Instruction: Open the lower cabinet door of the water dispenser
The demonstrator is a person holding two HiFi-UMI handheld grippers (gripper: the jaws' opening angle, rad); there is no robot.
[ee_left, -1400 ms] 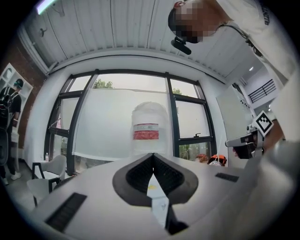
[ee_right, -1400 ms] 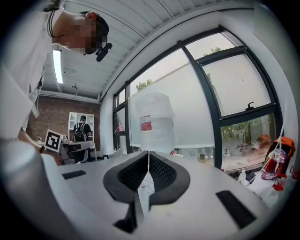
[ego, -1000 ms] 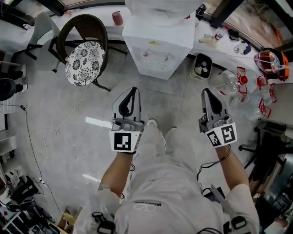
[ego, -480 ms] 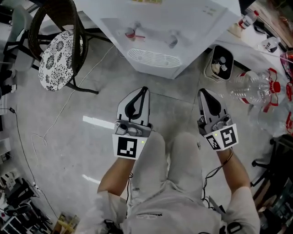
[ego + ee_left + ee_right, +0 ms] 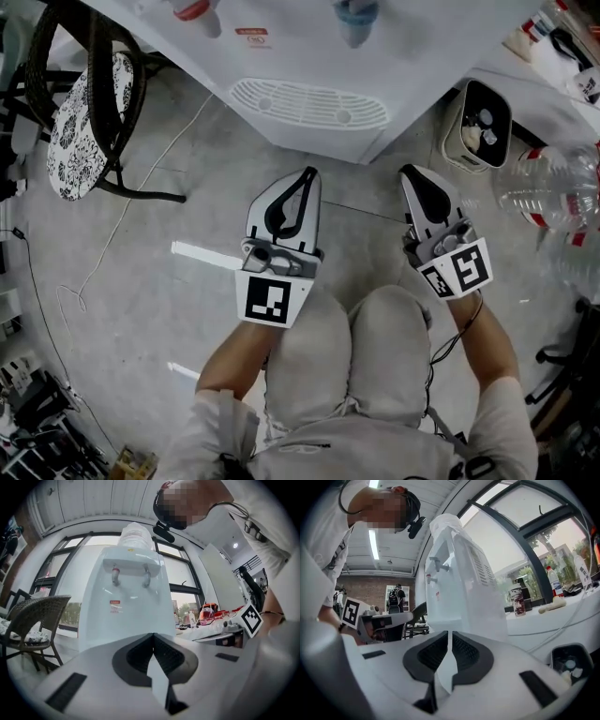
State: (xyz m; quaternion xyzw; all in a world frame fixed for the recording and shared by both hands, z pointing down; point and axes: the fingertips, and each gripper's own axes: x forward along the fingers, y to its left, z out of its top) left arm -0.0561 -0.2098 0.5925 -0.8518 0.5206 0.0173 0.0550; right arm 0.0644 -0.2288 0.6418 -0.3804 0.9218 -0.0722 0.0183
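Note:
The white water dispenser (image 5: pixel 309 56) stands ahead of me, with its red tap (image 5: pixel 192 9), blue tap (image 5: pixel 354 14) and drip grille (image 5: pixel 309 103) in the head view. Its lower front is hidden there under the overhang. The left gripper view shows the dispenser's (image 5: pixel 126 597) front face straight ahead. My left gripper (image 5: pixel 307 173) (image 5: pixel 153 634) is held low over the floor, a little short of it, shut and empty. My right gripper (image 5: pixel 410 172) (image 5: pixel 449 632) is level with it to the right, also shut and empty, and sees the dispenser (image 5: pixel 459 588) from its right side.
A wicker chair with a patterned cushion (image 5: pixel 80 122) stands left of the dispenser. A small bin (image 5: pixel 483 122) and clear water bottles (image 5: pixel 553 187) lie to the right. A thin cable (image 5: pixel 122 225) trails over the concrete floor. My knees (image 5: pixel 356 356) are right behind the grippers.
Both grippers have sunk towards the floor and come closer to the dispenser, which now fills the top of the head view. The person has crouched. Both jaws have stayed shut.

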